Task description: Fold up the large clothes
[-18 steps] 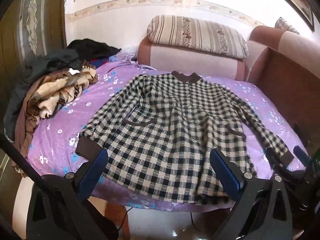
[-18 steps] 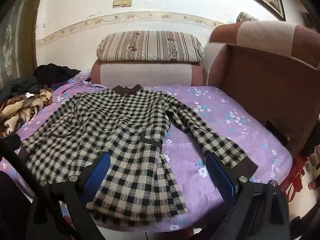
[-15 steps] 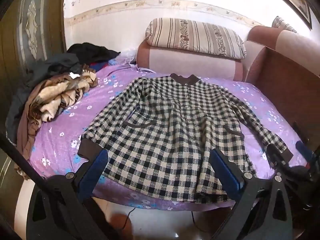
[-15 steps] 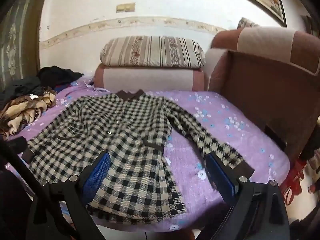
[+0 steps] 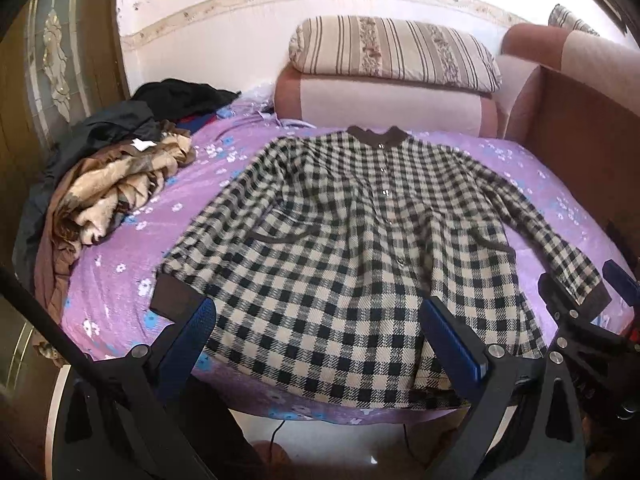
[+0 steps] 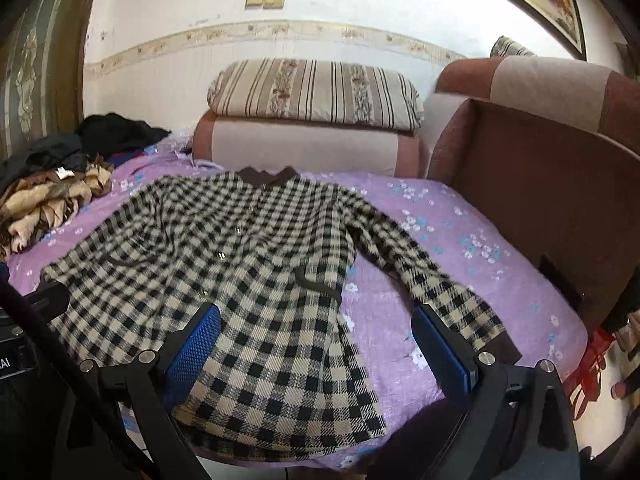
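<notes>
A black-and-beige checked coat [image 5: 352, 248] [image 6: 240, 280] with a brown collar and brown cuffs lies spread flat, front up, on the purple flowered bed [image 5: 120, 264] [image 6: 500, 280], hem toward me. My left gripper [image 5: 320, 320] hovers open over the hem, nothing between its blue pads. My right gripper [image 6: 316, 332] is open too, above the hem's right part, with the right sleeve's cuff [image 6: 496, 344] beside its right finger. The right gripper also shows at the left wrist view's right edge [image 5: 580, 292], near that cuff.
A heap of dark and tan clothes [image 5: 104, 184] [image 6: 44, 196] lies on the bed's left side. A striped pillow [image 5: 392, 52] rests on a cushion at the back. A brown headboard [image 6: 552, 200] closes the right side. The bed's front edge drops to the floor.
Both views have tilted a little upward and drawn back, so the coat sits lower and more of the wall shows. Both grippers stay open; the coat has not moved.
</notes>
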